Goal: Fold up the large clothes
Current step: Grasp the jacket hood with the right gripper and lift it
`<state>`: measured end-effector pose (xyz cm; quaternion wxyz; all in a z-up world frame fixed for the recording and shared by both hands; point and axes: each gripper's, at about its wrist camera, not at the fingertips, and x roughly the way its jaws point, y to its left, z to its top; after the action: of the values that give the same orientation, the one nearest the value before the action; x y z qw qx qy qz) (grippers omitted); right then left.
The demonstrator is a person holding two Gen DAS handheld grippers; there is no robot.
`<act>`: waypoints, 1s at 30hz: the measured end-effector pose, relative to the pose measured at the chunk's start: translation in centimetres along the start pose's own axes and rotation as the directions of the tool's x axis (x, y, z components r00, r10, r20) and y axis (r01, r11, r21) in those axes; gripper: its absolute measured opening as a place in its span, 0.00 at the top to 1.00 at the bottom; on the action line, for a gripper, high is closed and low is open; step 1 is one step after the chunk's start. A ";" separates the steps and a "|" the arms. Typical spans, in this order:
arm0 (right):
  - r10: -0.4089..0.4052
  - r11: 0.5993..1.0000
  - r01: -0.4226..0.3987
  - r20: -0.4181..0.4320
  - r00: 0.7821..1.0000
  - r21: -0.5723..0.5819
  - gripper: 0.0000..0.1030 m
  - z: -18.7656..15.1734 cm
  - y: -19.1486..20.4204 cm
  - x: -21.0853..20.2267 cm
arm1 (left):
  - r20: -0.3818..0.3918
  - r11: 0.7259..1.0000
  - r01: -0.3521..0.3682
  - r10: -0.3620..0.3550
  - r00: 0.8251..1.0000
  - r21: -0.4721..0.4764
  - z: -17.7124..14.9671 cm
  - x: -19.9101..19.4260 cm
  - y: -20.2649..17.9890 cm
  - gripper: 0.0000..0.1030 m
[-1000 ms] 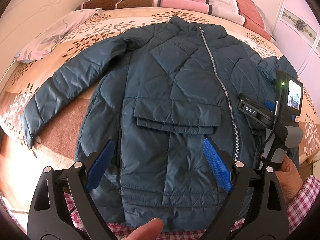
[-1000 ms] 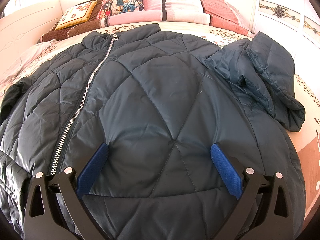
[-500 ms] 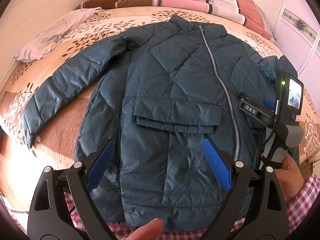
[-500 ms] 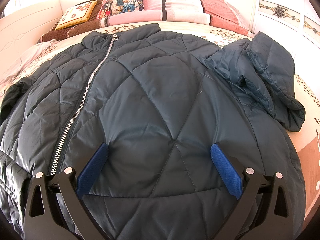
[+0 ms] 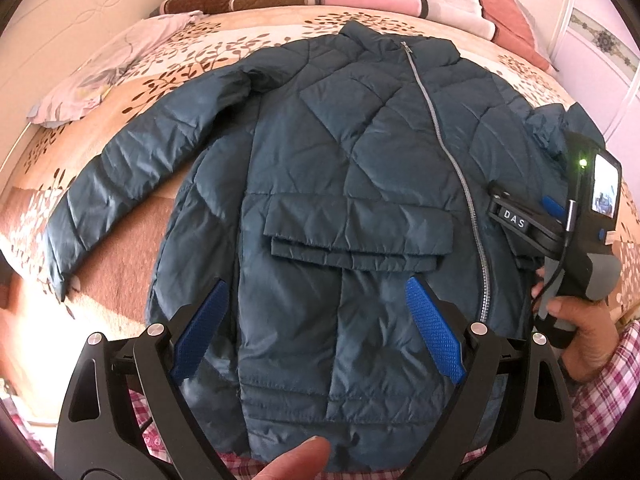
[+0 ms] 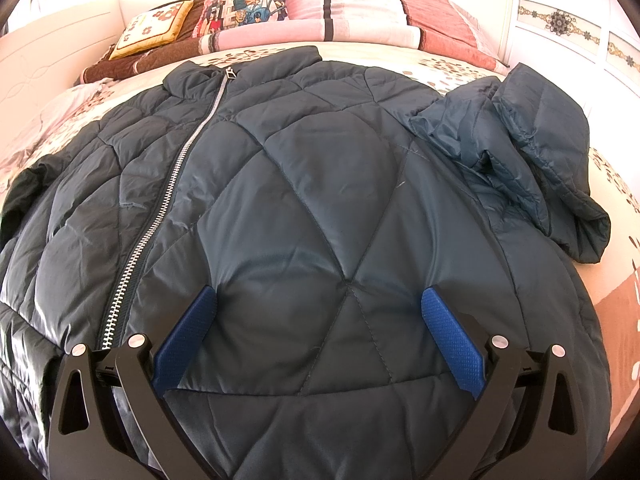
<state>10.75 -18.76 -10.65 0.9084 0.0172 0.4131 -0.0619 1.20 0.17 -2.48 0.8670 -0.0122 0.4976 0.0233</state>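
Note:
A dark teal quilted jacket [image 5: 340, 168] lies front up and zipped on the bed, collar at the far end. Its left sleeve [image 5: 132, 176] stretches out flat. Its right sleeve [image 6: 532, 156] is bunched and folded back at the shoulder. My left gripper [image 5: 316, 320] is open and empty, low over the hem below the pocket flap [image 5: 356, 228]. My right gripper [image 6: 320, 328] is open and empty, close over the jacket's right chest panel; it also shows in the left wrist view [image 5: 560, 216], held in a hand.
The bed [image 5: 132, 92] has a cream sheet with a brown leaf print. A pale garment [image 5: 108, 72] lies at its far left. Pillows [image 6: 304, 12] and folded blankets line the headboard. White cabinet doors [image 6: 576, 28] stand at the right.

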 end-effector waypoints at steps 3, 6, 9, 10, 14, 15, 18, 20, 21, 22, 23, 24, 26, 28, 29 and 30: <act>0.005 1.000 -0.006 -0.024 1.000 -0.023 0.05 0.2 0.3 0.0 | -0.006 1.000 -0.001 0.001 1.000 -0.002 0.9 0.2 0.0 0.13; 0.010 1.000 -0.011 -0.045 0.999 -0.027 0.05 0.5 -0.3 -0.6 | -0.006 1.000 -0.009 0.009 1.000 -0.007 1.7 0.4 0.0 0.13; 0.016 1.000 -0.017 -0.039 0.999 -0.020 0.05 0.5 -1.0 -2.1 | -0.005 1.000 -0.010 0.010 1.000 -0.012 2.7 0.7 -0.1 0.13; 0.020 1.000 -0.020 -0.027 0.999 -0.017 0.05 0.6 -1.6 -2.9 | -0.007 1.000 -0.009 0.009 1.000 -0.012 3.0 0.8 -0.2 0.13; 0.011 1.000 -0.011 -0.007 1.000 -0.005 0.05 1.0 -3.7 -5.0 | -0.007 1.000 -0.002 0.002 1.000 0.001 4.1 1.4 -0.9 0.13; 0.007 1.000 -0.007 -0.005 1.000 0.003 0.05 1.2 -4.4 -5.6 | -0.006 1.000 0.000 0.000 1.000 0.006 4.4 1.5 -1.1 0.13; -0.012 1.000 0.012 0.004 1.000 0.017 0.05 1.6 -6.2 -7.1 | 0.000 1.000 0.004 -0.004 1.000 0.024 5.4 1.8 -2.1 0.13; -0.018 0.999 0.018 0.007 1.000 0.026 0.05 1.8 -7.3 -7.8 | 0.004 0.999 0.009 -0.009 1.000 0.036 6.0 2.0 -2.7 0.13; -0.020 0.999 0.020 0.008 1.000 0.032 0.05 2.0 -7.7 -8.0 | 0.006 0.999 0.010 -0.010 1.000 0.044 6.3 2.1 -3.1 0.13; -0.021 0.999 0.021 0.010 1.000 0.039 0.05 2.2 -8.1 -8.3 | 0.006 0.999 0.012 -0.012 1.000 0.050 6.5 2.3 -3.5 0.13; -0.020 0.999 0.019 0.011 1.000 0.048 0.05 2.3 -8.5 -8.6 | 0.007 0.998 0.013 -0.014 1.000 0.058 6.8 2.4 -3.9 0.13; -0.021 0.998 0.021 0.010 1.000 0.053 0.05 2.4 -8.9 -8.7 | 0.011 0.998 0.015 -0.016 1.000 0.067 7.1 2.6 -4.3 0.13; -0.030 0.998 0.029 0.013 0.999 0.060 0.05 2.7 -9.7 -9.0 | 0.015 0.996 0.016 -0.017 1.000 0.083 7.6 2.9 -5.0 0.13; -0.045 0.997 0.044 0.021 0.999 0.066 0.05 2.9 -10.6 -9.3 | 0.016 0.995 0.018 -0.020 1.000 0.100 8.2 3.4 -5.8 0.13; -0.063 0.996 0.061 0.027 0.998 0.065 0.05 3.0 -11.1 -9.5 | 0.014 0.994 0.019 -0.020 1.000 0.105 8.4 3.6 -6.2 0.13; -0.077 0.995 0.075 0.032 0.996 0.066 0.05 3.1 -11.6 -9.6 | 0.012 0.994 0.022 -0.023 1.000 0.109 8.6 3.9 -6.5 0.13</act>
<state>5.39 -29.57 -1.16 0.9114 0.0298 0.3953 -0.1102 10.87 -5.84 -1.51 0.8699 0.0297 0.4921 -0.0135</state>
